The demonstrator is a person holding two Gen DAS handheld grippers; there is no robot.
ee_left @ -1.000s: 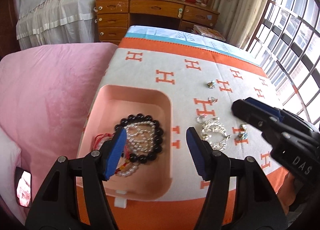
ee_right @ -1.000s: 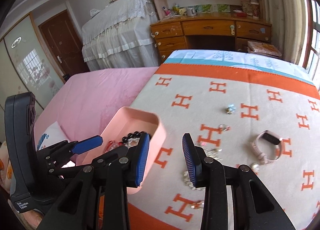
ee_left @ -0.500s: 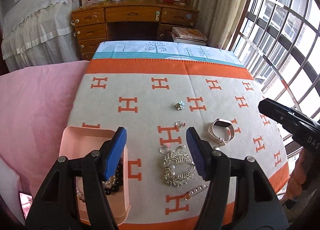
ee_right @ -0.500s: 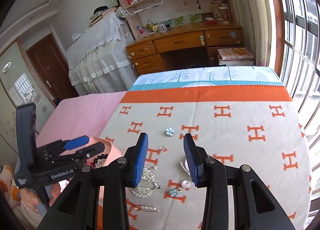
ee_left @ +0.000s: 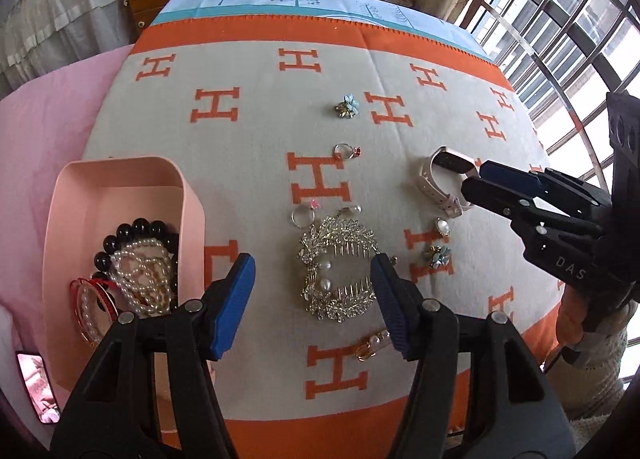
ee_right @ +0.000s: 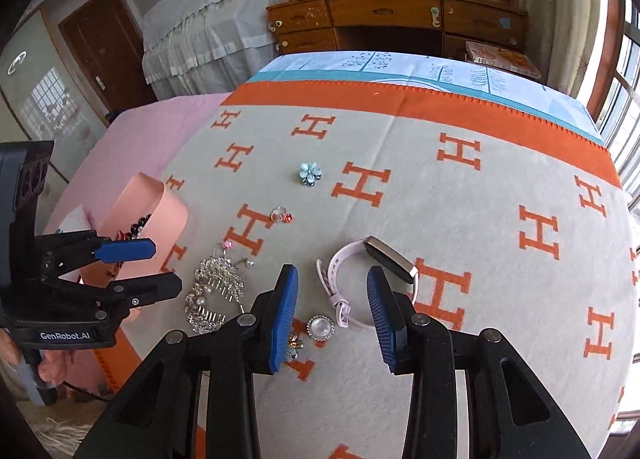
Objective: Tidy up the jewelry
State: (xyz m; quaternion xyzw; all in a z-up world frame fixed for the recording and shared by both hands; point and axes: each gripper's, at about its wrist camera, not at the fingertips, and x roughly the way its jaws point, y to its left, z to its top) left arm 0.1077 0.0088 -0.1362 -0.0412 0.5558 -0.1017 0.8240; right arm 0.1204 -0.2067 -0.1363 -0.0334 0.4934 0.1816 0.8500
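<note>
A pink tray (ee_left: 192, 203) at the left holds a black bead bracelet (ee_left: 136, 229), pearl strands and a red bangle. My left gripper (ee_left: 312, 301) is open just above a silver pearl hair comb (ee_left: 338, 263). My right gripper (ee_right: 332, 315) is open, its jaws on either side of a pink smartwatch (ee_right: 372, 271), which also shows in the left wrist view (ee_left: 444, 179). Loose on the blanket lie a blue flower brooch (ee_right: 310, 173), a ring with a red stone (ee_right: 282, 215), a round pearl brooch (ee_right: 320, 327) and a pearl clip (ee_left: 372, 343).
The beige blanket with orange H marks (ee_right: 500, 219) covers the table. A pink bed (ee_left: 44, 119) lies to the left, a wooden desk (ee_right: 400, 19) beyond, windows at the right. A phone (ee_left: 36, 387) lies at the lower left.
Both grippers have come down and forward toward the blanket. The left one went from over the tray to over the hair comb. The right one closed in around the smartwatch.
</note>
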